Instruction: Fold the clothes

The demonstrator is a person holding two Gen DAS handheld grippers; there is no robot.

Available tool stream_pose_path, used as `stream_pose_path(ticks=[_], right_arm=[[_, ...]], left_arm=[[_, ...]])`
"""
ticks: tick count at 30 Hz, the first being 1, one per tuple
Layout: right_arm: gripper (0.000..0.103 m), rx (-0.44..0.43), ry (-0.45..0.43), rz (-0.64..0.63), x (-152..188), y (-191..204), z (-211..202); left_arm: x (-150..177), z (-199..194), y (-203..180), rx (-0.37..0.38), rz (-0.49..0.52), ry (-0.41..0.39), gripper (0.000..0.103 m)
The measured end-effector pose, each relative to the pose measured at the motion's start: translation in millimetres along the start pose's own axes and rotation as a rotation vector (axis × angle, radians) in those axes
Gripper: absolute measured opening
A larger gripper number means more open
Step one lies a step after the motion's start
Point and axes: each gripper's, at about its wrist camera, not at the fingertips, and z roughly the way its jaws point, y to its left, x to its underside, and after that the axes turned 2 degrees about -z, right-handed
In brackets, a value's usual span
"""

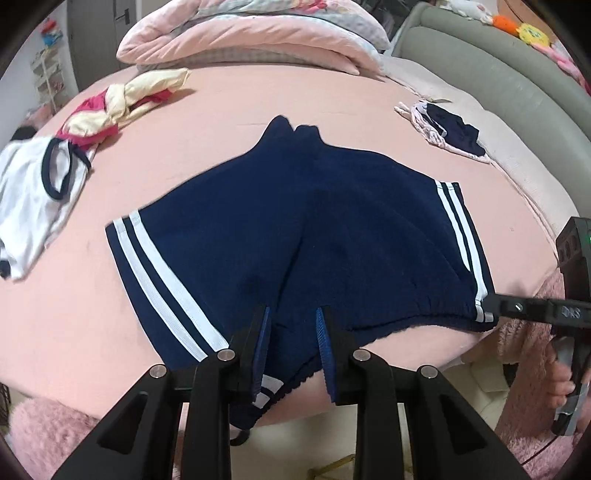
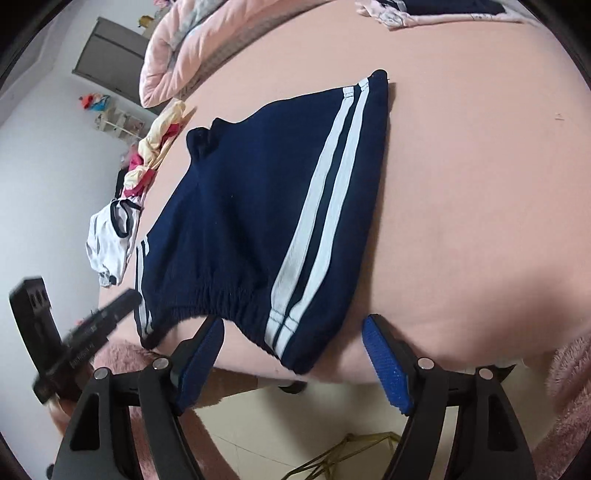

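Observation:
Navy shorts (image 1: 295, 229) with white side stripes lie spread on the pink bed (image 1: 258, 99), waistband at the near edge; they also show in the right wrist view (image 2: 258, 206). My left gripper (image 1: 293, 317) is partly open, its blue pads straddling the waistband near the left striped corner, with cloth between the fingers. My right gripper (image 2: 293, 332) is wide open around the right striped waistband corner (image 2: 284, 332), not closed on it. The right gripper's fingertip touches that corner in the left wrist view (image 1: 495, 308).
A white navy-trimmed shirt (image 1: 33, 199) and a yellow-and-pink garment heap (image 1: 122, 103) lie at the left. A small navy-and-pink pile (image 1: 443, 133) lies at the right. Folded pink quilts (image 1: 251, 33) sit at the back. A grey headboard (image 1: 498, 62) runs along the right.

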Motion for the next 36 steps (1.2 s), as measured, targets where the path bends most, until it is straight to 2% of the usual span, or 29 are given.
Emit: stream_pose_path(ticks=[1,5,7,10,12,15,18,21,24,25,26,27,28,29,30,31,32,34,36], right_arm=[[0.026,0.015,-0.003,0.0,-3,0,1],[0.016,0.031,-0.007,-0.016,-5,4,10],[0.011,0.042,-0.021,-0.041,-11,13,8],[0.01,0.076,-0.05,-0.123,-27,39,4],[0.01,0.086,-0.063,-0.222,-33,76,8],[0.01,0.054,-0.076,-0.333,-42,134,20],[0.01,0.001,-0.054,-0.396,-41,178,42],[0.01,0.006,0.03,-0.447,-33,197,86],[0.014,0.03,0.251,-0.39,-24,180,142],[0.015,0.011,0.264,-0.369,-24,176,145],[0.016,-0.031,0.236,-0.356,-27,176,131],[0.02,-0.078,0.206,-0.348,-31,178,113],[0.028,-0.114,0.169,-0.343,-32,179,98],[0.033,-0.151,0.118,-0.34,-31,180,81],[0.044,-0.19,0.061,-0.337,-30,179,62],[0.049,-0.209,0.02,-0.334,-28,177,48],[0.049,-0.182,-0.013,-0.334,-25,171,40],[0.049,-0.083,-0.068,-0.337,-18,157,30],[0.049,-0.002,-0.06,-0.31,-12,136,40]], left_arm=[[7,0,-1,-0.007,-0.013,-0.005,0.023],[27,-3,0,-0.04,-0.058,-0.015,0.023],[26,-7,5,-0.041,-0.076,-0.037,0.023],[21,-14,16,0.008,-0.129,-0.08,0.023],[19,-16,23,0.042,-0.167,-0.092,0.023],[20,-16,32,0.08,-0.201,-0.09,0.023],[23,-14,39,0.111,-0.223,-0.075,0.023],[23,-11,44,0.128,-0.249,-0.059,0.023],[22,-8,46,0.181,-0.265,-0.036,0.023],[21,-8,46,0.207,-0.267,-0.025,0.023],[20,-9,45,0.238,-0.266,-0.016,0.024],[17,-10,43,0.275,-0.263,-0.012,0.029],[15,-12,42,0.312,-0.259,-0.007,0.04],[12,-13,41,0.348,-0.261,-0.007,0.043],[8,-15,41,0.386,-0.272,-0.013,0.045],[3,-16,40,0.428,-0.284,-0.016,0.045],[-2,-15,39,0.452,-0.291,-0.014,0.045],[-10,-11,35,0.444,-0.282,0.004,0.045],[-14,-1,30,0.426,-0.266,0.046,0.045]])
